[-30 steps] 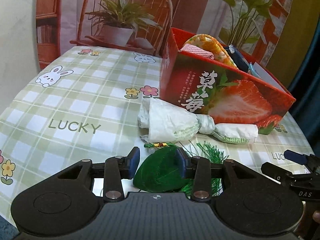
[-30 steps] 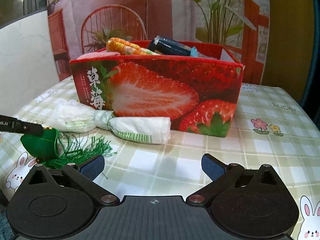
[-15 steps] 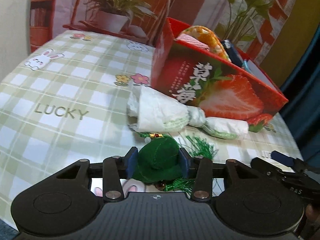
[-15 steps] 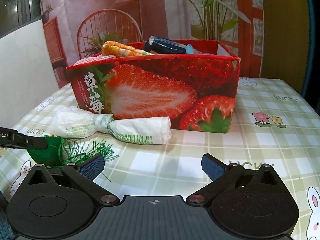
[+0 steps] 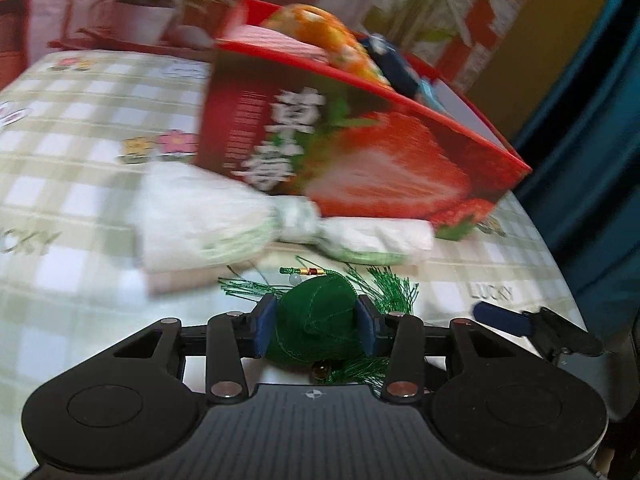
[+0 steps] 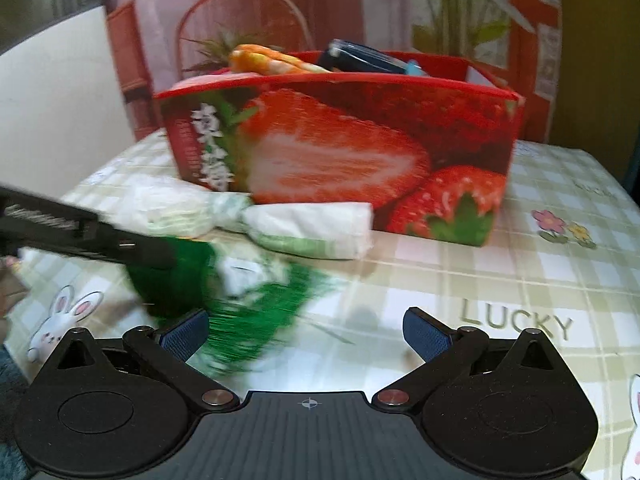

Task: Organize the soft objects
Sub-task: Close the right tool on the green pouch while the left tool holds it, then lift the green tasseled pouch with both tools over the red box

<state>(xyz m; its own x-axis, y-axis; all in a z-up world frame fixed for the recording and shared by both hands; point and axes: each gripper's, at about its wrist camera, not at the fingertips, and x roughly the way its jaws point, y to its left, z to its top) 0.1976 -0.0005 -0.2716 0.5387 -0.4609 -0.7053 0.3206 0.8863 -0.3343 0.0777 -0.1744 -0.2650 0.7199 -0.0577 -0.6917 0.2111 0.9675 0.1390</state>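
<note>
left wrist view: the left gripper (image 5: 316,328) is clamped on a dark green stitched felt pouch with a green tassel fringe (image 5: 316,326), blue pads pressing both its sides, so it's holding the thing, not just around it. the pouch bulges between the pads, looks squashy, w/ a knotted cord, a few beads & loose tassel threads fanning out beyond it. straight ahead & higher in frame sits the red cardboard strawberry-print box (image 5: 360,152), open-topped, already carrying an orange-patterned soft item & sth dark blue. between pouch & box lies a white-and-green twisted cloth bundle (image 5: 248,224), long axis running left-right along the box's front wall, touching or just beside it (blur, can't say which). all on the green-checked cloth of the desk (image 5: 80,184). the right gripper's blue-tipped finger pokes in at right.

right wrist view: the right gripper (image 6: 306,330) stands wide, nothing between its pads. the left one comes in from the left edge w/ the green pouch, smeared by blur; tassels hang low, near or on the cloth. box is dead ahead, bundle in front of it.

judgement: the pouch is w/ the left hand, so that hand drops it; the box lies forward & up, so the carry has to clear the bundle & the box's front rim. trailing tassels could snag the rim.
</note>
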